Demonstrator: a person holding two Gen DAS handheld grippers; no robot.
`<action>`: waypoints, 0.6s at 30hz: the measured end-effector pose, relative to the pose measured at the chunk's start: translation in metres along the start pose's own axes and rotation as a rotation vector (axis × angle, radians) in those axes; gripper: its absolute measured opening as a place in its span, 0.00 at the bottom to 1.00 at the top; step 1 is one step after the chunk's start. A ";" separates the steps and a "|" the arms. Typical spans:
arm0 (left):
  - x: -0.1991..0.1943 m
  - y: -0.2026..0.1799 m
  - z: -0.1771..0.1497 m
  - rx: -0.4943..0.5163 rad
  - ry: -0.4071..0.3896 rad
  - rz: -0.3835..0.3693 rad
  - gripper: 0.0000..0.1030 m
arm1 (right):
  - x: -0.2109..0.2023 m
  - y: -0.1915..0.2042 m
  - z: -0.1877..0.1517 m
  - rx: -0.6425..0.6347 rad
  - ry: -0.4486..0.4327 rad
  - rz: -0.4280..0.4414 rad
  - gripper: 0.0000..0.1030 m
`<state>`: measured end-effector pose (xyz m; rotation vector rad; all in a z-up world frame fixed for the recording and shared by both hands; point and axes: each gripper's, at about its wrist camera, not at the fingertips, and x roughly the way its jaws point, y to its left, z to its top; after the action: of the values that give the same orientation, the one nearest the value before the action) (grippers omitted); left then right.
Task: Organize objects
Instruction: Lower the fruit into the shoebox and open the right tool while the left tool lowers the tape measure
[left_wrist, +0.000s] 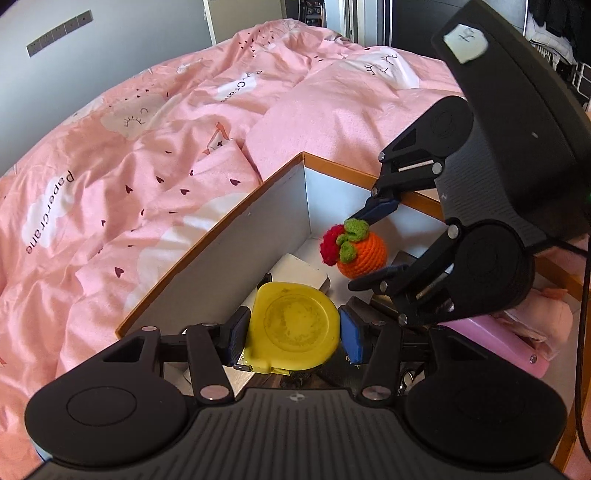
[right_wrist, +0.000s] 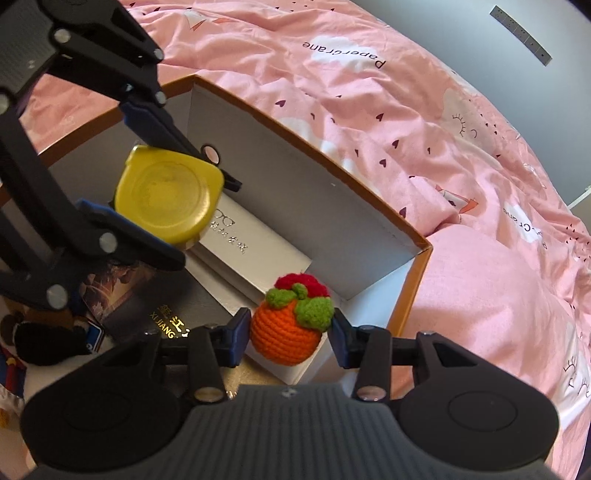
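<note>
Left gripper (left_wrist: 293, 332): pinching the yellow tape measure (left_wrist: 293, 326) (over the box (left_wrist: 236, 243)).
Right gripper (right_wrist: 290, 334): pinching the crocheted orange fruit (right_wrist: 286, 338), inside the box.

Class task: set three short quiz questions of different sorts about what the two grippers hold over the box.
1. True or false: the left gripper is shut on the yellow tape measure.
2. Which item sits between the right gripper's fingers? A) white case B) knitted orange fruit C) dark booklet
3. Fill in: both items are held above the open ____, which rests on a pink bedspread.

Key
1. True.
2. B, the knitted orange fruit.
3. Box; the bedspread lies around it.
</note>
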<state>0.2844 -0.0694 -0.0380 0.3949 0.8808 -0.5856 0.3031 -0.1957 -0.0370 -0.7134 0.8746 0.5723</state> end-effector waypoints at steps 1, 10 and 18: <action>0.002 0.002 0.001 -0.008 0.003 -0.005 0.57 | 0.001 0.001 0.000 -0.009 0.002 -0.006 0.46; 0.015 0.006 0.007 -0.022 0.016 -0.044 0.57 | -0.015 -0.001 -0.006 0.018 -0.046 -0.021 0.55; 0.022 0.001 0.016 -0.010 0.017 -0.064 0.57 | -0.054 -0.014 -0.017 0.125 -0.142 -0.070 0.49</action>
<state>0.3054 -0.0844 -0.0470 0.3638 0.9150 -0.6372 0.2765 -0.2253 0.0051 -0.5806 0.7430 0.4949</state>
